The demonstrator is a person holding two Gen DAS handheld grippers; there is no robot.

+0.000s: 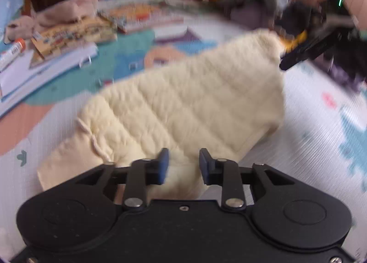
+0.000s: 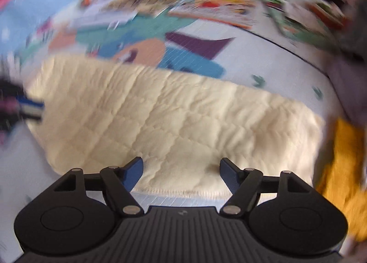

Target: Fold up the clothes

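Observation:
A cream quilted garment [image 1: 183, 107] lies folded on the patterned play mat [image 1: 321, 148]. My left gripper [image 1: 183, 159] is open over its near end, with cream cloth between and below the blue pads; nothing is gripped. In the left wrist view the right gripper [image 1: 305, 49] shows blurred at the garment's far right corner. In the right wrist view the garment [image 2: 174, 123] spreads across the middle. My right gripper [image 2: 181, 169] is wide open and empty, just above the garment's near hem. The left gripper [image 2: 20, 104] shows blurred at the garment's left end.
Picture books [image 1: 75, 33] and papers lie at the far left of the mat. A beige soft toy [image 1: 66, 8] and a grey clothes pile [image 1: 254, 4] lie at the back. A mustard-yellow cloth [image 2: 344, 171] lies right of the garment.

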